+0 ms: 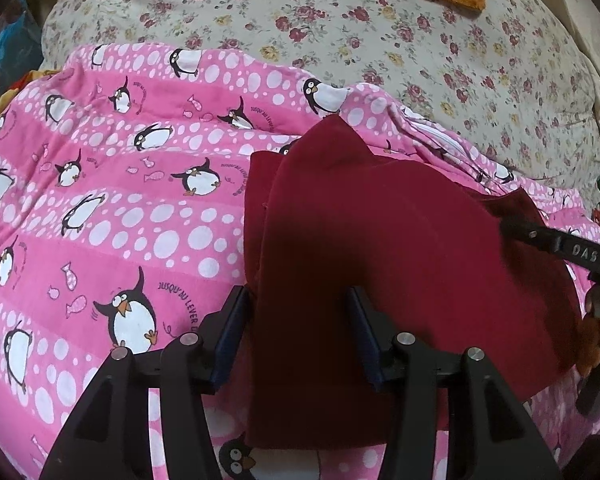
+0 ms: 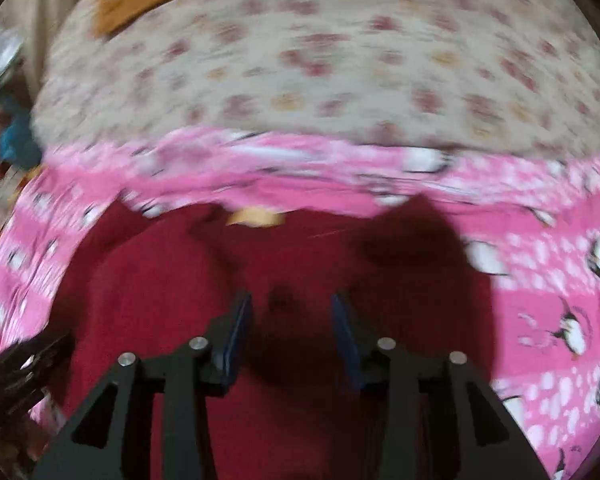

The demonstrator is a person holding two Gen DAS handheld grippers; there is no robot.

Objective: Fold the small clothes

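we find, at the left, the pink cotton bedspread printed with penguins and white dots (image 1: 100,208), slightly rumpled, serving as the work surface. our left gripper (image 1: 300,336) stands over the near left part of the small dark red garment of soft matte fabric (image 1: 380,240). its fingers are parted to a middling gap with the cloth running between them; the pads do not appear to press it, so we judge nothing is held. the garment lies on the bedspread just right of centre, partly doubled, with one layer raised in a peak at its far edge.

further right, our right gripper (image 2: 292,336) hovers over the same red garment (image 2: 140,280), fingers apart at a moderate width and empty. its view is blurred, so finer detail cannot be read. beyond both lies a cream floral quilt (image 1: 380,40).

we judge the garment light, limp and non-fragile, and not slippery on cotton. it will sag and crease wherever unsupported, and a single-layer pinch could peel the fold apart. we advise taking hold at hems or corners, through all layers, one gripper at each end of an edge.
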